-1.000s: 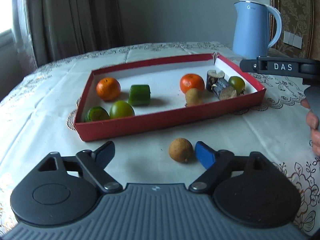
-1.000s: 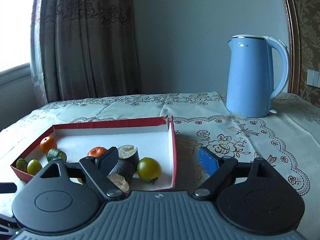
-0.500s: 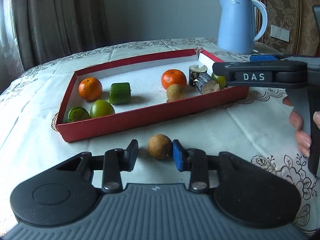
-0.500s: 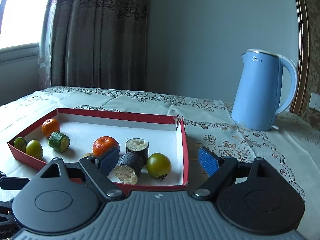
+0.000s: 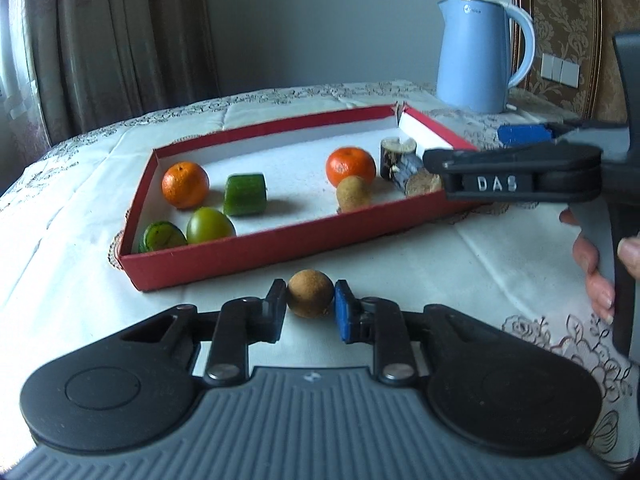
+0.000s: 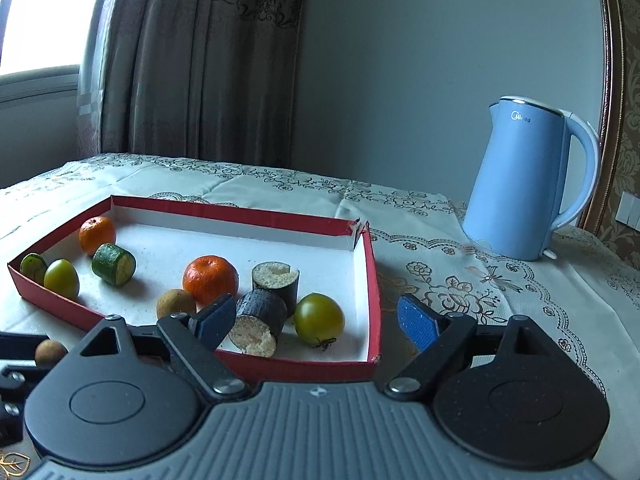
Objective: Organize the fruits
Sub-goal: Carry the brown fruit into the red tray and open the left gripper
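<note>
My left gripper (image 5: 310,307) is shut on a round brown fruit (image 5: 310,298) just in front of the red box (image 5: 256,250), low over the tablecloth. The fruit also shows at the left edge of the right wrist view (image 6: 50,353). The box holds two oranges (image 5: 185,184) (image 5: 350,166), green tomatoes (image 5: 210,225), cucumber pieces (image 5: 245,194), another brown fruit (image 5: 353,198) and dark eggplant pieces (image 6: 260,316). My right gripper (image 6: 316,322) is open and empty, above the box's near right corner (image 6: 372,356). Its side shows in the left wrist view (image 5: 516,178).
A light blue kettle (image 6: 528,184) stands on the lace tablecloth (image 6: 460,288) behind and right of the box. Curtains hang behind the table at left. A hand (image 5: 596,272) grips the right tool's handle at the right edge.
My left gripper has moved up to the brown fruit and closed onto it. My right gripper has risen and swung left over the box's right end, staying open.
</note>
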Demonstrator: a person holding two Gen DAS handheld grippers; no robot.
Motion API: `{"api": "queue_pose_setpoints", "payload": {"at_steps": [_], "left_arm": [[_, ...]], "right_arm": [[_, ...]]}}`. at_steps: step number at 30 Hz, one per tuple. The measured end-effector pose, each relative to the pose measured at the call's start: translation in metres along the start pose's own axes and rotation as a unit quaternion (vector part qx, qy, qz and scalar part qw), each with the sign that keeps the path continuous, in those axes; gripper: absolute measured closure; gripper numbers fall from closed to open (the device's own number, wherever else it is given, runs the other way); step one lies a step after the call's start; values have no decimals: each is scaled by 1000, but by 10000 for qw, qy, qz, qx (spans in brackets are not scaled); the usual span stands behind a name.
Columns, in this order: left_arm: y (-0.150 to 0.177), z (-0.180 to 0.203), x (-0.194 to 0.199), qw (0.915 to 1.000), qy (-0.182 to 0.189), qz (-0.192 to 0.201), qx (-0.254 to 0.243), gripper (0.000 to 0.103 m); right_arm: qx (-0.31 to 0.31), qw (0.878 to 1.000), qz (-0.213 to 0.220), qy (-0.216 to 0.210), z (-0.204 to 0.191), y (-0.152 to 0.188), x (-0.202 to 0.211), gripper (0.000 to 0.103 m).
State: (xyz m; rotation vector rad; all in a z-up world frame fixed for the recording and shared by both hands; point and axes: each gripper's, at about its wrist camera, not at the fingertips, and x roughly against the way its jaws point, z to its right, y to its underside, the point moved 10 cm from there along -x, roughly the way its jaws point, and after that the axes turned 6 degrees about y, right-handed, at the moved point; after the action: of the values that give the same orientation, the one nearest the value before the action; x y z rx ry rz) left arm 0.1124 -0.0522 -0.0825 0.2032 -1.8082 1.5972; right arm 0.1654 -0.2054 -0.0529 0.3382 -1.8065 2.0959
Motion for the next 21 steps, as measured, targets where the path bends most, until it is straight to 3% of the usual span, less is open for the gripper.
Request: {"api": "queue_pose_setpoints", "payload": {"at_steps": [12, 21], "left_arm": [[-49, -20, -6, 9991, -36, 297, 301, 80], [-51, -35, -42, 9976, -6, -106, 691, 80]], "right_arm": [[12, 10000, -30, -8, 0, 1, -1, 14], [39, 10000, -61, -18, -1, 2, -2, 14]]}}
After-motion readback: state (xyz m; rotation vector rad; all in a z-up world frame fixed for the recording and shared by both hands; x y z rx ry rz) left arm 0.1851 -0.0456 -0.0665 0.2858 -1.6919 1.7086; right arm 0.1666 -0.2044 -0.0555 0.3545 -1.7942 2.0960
